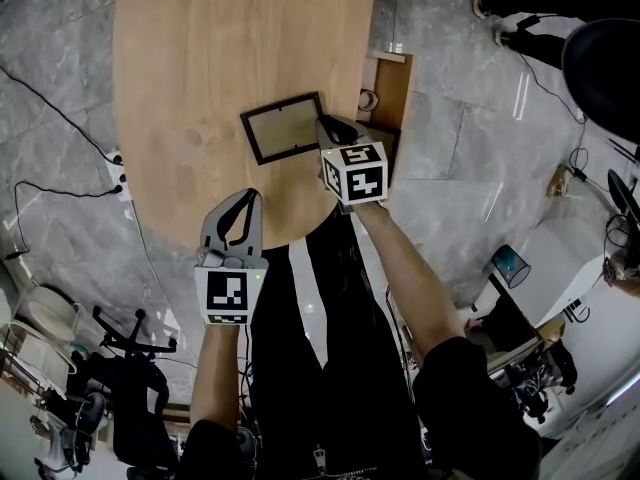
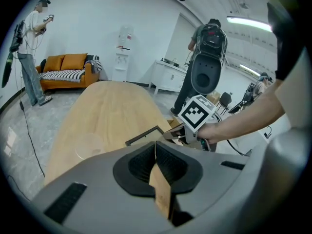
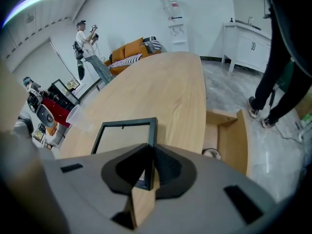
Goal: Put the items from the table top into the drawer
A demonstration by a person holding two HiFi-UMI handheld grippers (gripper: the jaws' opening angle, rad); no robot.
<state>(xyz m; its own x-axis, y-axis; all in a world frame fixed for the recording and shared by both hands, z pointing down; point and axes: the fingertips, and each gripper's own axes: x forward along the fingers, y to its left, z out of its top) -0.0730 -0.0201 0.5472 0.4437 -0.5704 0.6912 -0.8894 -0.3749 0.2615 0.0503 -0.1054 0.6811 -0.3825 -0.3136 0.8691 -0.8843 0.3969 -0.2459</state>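
A black picture frame (image 1: 283, 126) lies flat on the oval wooden table (image 1: 200, 48), near its right edge. My right gripper (image 1: 331, 129) is shut on the frame's right edge; in the right gripper view the frame (image 3: 124, 135) has its edge pinched between the pads of that gripper (image 3: 147, 155). The wooden drawer (image 1: 395, 83) stands open just right of the table, with a tape roll (image 1: 368, 99) inside. My left gripper (image 1: 245, 200) hovers over the table's near edge, shut and empty, its pads meeting in the left gripper view (image 2: 156, 155). A clear plastic cup (image 2: 89, 145) stands on the table.
A power strip (image 1: 118, 173) and cables lie on the floor left of the table. A person's legs (image 1: 530, 8) stand beyond the drawer. A wheeled chair base (image 1: 130, 338) is at the lower left. Other people stand farther off in the room.
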